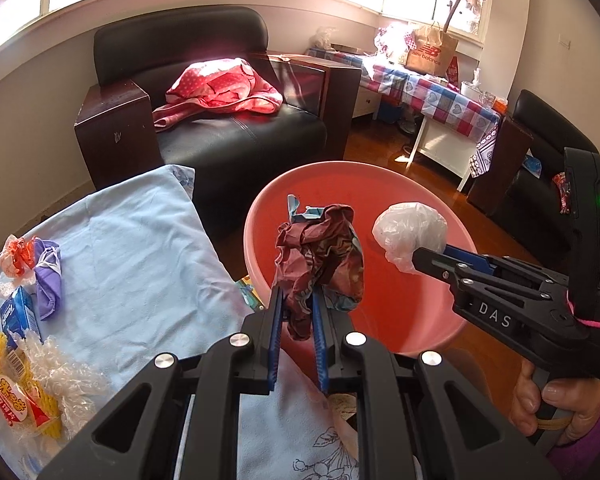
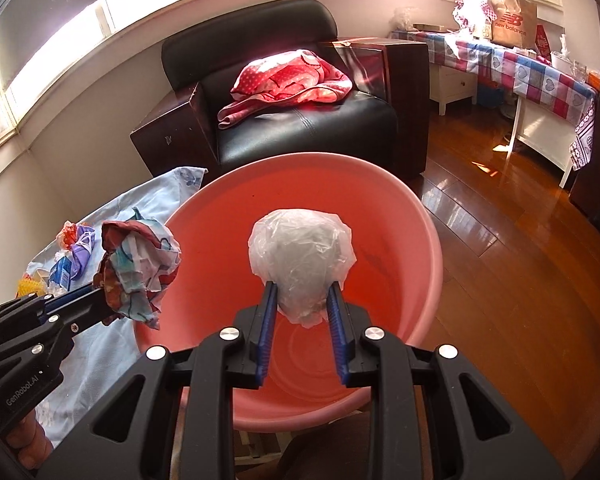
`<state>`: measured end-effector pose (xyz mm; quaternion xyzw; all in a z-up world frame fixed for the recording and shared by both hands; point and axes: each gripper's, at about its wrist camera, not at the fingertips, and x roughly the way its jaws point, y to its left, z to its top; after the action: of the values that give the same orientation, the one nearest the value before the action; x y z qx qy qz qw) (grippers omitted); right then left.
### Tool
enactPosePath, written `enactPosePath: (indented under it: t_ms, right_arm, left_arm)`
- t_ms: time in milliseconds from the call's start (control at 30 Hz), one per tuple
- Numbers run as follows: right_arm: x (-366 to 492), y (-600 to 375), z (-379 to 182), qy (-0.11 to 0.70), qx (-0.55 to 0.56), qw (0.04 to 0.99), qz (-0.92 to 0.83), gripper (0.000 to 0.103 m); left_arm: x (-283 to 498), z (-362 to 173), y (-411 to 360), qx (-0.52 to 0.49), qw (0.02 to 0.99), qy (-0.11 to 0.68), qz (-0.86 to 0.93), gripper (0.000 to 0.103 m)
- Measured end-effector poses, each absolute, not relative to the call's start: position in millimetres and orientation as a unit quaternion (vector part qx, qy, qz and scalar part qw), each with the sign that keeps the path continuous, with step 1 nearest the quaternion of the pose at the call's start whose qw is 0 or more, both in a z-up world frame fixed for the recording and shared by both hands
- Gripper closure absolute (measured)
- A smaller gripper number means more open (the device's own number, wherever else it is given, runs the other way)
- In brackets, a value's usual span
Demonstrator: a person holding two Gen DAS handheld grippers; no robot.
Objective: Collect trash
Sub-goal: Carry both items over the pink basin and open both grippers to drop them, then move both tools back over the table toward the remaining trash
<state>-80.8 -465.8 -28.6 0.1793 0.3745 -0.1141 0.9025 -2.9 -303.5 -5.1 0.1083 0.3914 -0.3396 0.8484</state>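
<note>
Between the left gripper's (image 1: 296, 308) clenched fingers sits a crumpled brown wrapper (image 1: 320, 248); the right gripper (image 2: 302, 300) clasps a balled plastic bag (image 2: 302, 256). Beneath both, the pink basin (image 2: 420, 208) looks empty. More trash (image 1: 24, 320) waits leftward.

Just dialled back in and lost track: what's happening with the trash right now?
A person holds two tongs over the round pink plastic basin, which looks empty. The left tongs are shut on a crumpled brown and blue wrapper; the right tongs are shut on a balled clear plastic bag. Neither piece is dropped yet. More rubbish, including a small blue carton, lies on the light blue cloth beside the basin.
</note>
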Motion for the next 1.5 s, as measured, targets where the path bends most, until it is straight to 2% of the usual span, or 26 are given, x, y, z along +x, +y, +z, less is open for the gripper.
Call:
enactPosePath:
  t_ms: [367, 567, 633, 700, 733, 833, 933, 967, 1500]
  right_arm:
    - [-76.2, -475.8, -37.0, 0.386, 0.18, 0.897, -0.123, 0.077]
    - [-69.0, -475.8, -37.8, 0.394, 0.169, 0.895, -0.126, 0.075]
    - [-66.4, -476.7, -37.5, 0.396, 0.167, 0.894, -0.126, 0.073]
    - [-64.0, -476.8, -37.9, 0.399, 0.164, 0.894, -0.124, 0.072]
    - [-62.5, -476.6, -38.2, 0.401, 0.161, 0.893, -0.124, 0.072]
    - [-58.2, -477.6, -39.3, 0.405, 0.158, 0.892, -0.121, 0.071]
    - [-55.6, -478.4, -39.7, 0.407, 0.16, 0.892, -0.119, 0.057]
    - [-54.2, -478.0, -39.7, 0.408, 0.159, 0.891, -0.118, 0.057]
    - [-31.7, -407.3, -12.3, 0.405, 0.071, 0.91, -0.056, 0.056]
  left_arm:
    - [1.1, -15.4, -324.6, 0.121, 0.836, 0.407, -0.348, 0.089]
    - [4.5, -15.6, -325.7, 0.111, 0.837, 0.41, -0.345, 0.085]
    - [6.3, -14.2, -324.8, 0.106, 0.838, 0.411, -0.343, 0.073]
    - [6.9, -12.0, -323.2, 0.1, 0.842, 0.408, -0.337, 0.064]
    - [7.8, -11.3, -322.0, 0.096, 0.844, 0.408, -0.336, 0.063]
    - [9.7, -10.1, -319.5, 0.093, 0.846, 0.408, -0.33, 0.063]
    - [9.8, -8.8, -316.4, 0.093, 0.85, 0.406, -0.323, 0.061]
    - [9.8, -8.4, -315.0, 0.091, 0.851, 0.406, -0.321, 0.061]
    - [12.4, 5.3, -254.3, 0.049, 0.879, 0.399, -0.256, 0.057]
